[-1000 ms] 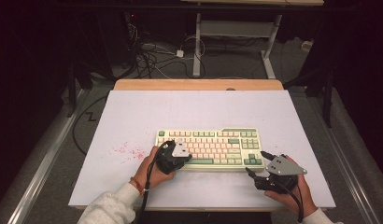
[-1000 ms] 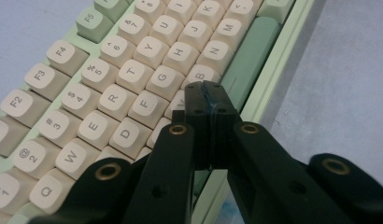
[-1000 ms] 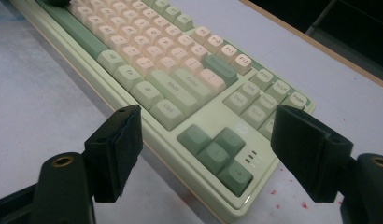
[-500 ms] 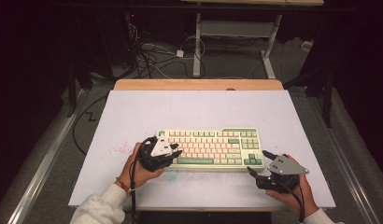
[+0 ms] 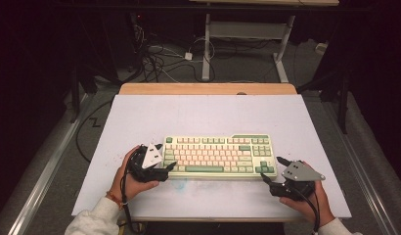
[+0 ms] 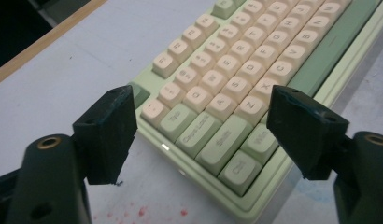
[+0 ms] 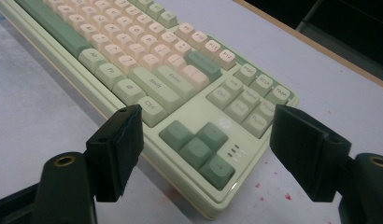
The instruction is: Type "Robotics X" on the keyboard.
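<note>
The keyboard [image 5: 219, 155] lies flat on the white table [image 5: 208, 112], near the person's edge and roughly centred, its long side running across. It is a pale green case with cream and green keys, and it looks like a rigid, fairly heavy slab: it should not bend when lifted, but the smooth plastic case could slip, and the keycaps are loose parts that would pop off or press down if pinched. The safest hold is probably on the two short ends of the case, low on the rim, one gripper per end, lifted level.

The left gripper [image 6: 201, 135] sits at the keyboard's left end with its jaws wide; they have just been opening, and the near-left corner with the Ctrl and Shift keys lies between them, untouched by the pads as far as can be seen. The right gripper [image 7: 206, 154] is at the near-right corner, jaws also spread wide around the arrow keys and the case edge, apparently clear of the plastic. Faint red specks [image 6: 138, 212] mark the table near the left corner.
</note>
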The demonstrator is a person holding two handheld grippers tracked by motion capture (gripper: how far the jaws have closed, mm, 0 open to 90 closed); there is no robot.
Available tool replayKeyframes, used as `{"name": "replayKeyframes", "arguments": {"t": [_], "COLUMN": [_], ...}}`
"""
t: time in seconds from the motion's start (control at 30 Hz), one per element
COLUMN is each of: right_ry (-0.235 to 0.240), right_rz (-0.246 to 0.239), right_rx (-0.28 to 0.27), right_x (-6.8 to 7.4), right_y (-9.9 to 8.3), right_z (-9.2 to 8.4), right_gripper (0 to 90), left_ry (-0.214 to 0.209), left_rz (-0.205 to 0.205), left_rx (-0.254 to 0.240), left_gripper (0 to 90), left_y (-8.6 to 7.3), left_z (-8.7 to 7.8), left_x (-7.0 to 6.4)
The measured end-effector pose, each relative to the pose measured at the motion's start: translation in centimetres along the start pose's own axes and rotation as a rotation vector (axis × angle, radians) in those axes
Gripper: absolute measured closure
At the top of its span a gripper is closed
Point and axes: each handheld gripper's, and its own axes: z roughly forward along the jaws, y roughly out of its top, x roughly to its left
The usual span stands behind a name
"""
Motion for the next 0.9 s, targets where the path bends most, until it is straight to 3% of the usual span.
{"name": "replayKeyframes", "arguments": {"t": [0.17,0.53,0.73,0.9], "right_ry": [-0.004,0.0,0.033,0.077], "right_rz": [0.003,0.019,0.042,0.052], "right_rx": [0.001,-0.002,0.001,-0.007], "right_x": [-0.1,-0.9,-1.6,-2.0], "right_y": [0.1,1.0,1.8,2.8], "right_z": [0.0,0.2,0.5,0.8], "right_gripper": [27.1,35.3,49.3,68.4], "left_ry": [0.018,0.015,0.021,0.021], "left_rz": [-0.003,-0.032,-0.044,-0.05], "left_rx": [0.016,0.029,0.039,0.043], "left_gripper": [19.6,19.5,19.5,19.6], "left_y": [-1.5,-3.3,-3.7,-3.8], "left_z": [-0.6,-1.4,-1.6,-1.6], "left_x": [0.1,0.1,0.1,0.2]}}
